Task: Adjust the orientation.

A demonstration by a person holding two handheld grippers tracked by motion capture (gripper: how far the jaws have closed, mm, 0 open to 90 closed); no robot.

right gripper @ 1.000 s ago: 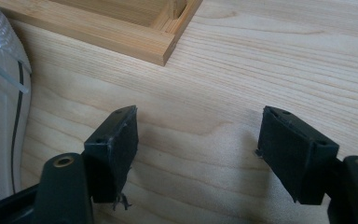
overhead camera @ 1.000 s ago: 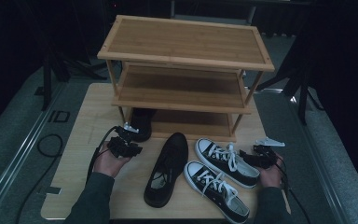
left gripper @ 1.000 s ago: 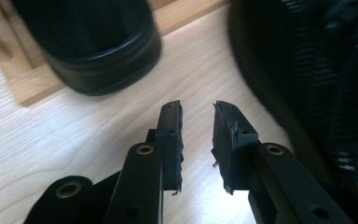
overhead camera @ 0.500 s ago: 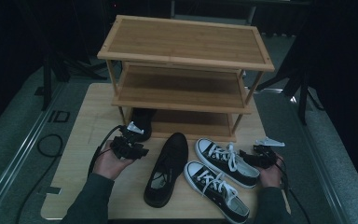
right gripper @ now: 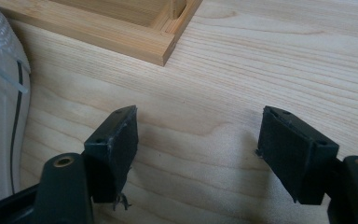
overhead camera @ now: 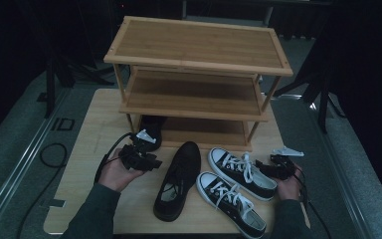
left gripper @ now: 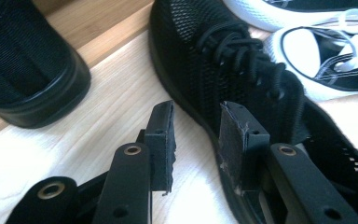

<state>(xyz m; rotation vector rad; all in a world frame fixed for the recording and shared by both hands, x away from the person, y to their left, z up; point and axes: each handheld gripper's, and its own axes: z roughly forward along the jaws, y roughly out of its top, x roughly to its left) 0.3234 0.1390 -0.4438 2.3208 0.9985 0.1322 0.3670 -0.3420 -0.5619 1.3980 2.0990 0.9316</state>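
Note:
A black mesh lace-up shoe (overhead camera: pixel 179 179) lies on the wooden table (overhead camera: pixel 94 144), toe toward the rack. Its partner (overhead camera: pixel 151 127) stands on the rack's bottom shelf. My left gripper (overhead camera: pixel 154 162) hovers between them. In the left gripper view its jaws stand open (left gripper: pixel 196 116) over bare table and have just been opening. Nothing is between them, and the mesh shoe (left gripper: pixel 242 74) lies just beside the right jaw. A pair of black-and-white sneakers (overhead camera: pixel 241 172) lies to the right. My right gripper (overhead camera: pixel 262 167) rests open beside them, over bare wood (right gripper: pixel 198 126).
A three-tier bamboo shoe rack (overhead camera: pixel 199 55) stands at the back of the table, and its base rail (right gripper: pixel 98 28) runs ahead of the right gripper. The second sneaker (overhead camera: pixel 231 201) lies near the front edge. Dark floor and stands surround the table.
My left gripper has lifted slightly and edged toward the black mesh shoe, away from the shoe on the bottom shelf. The right hand and all the shoes have stayed put.

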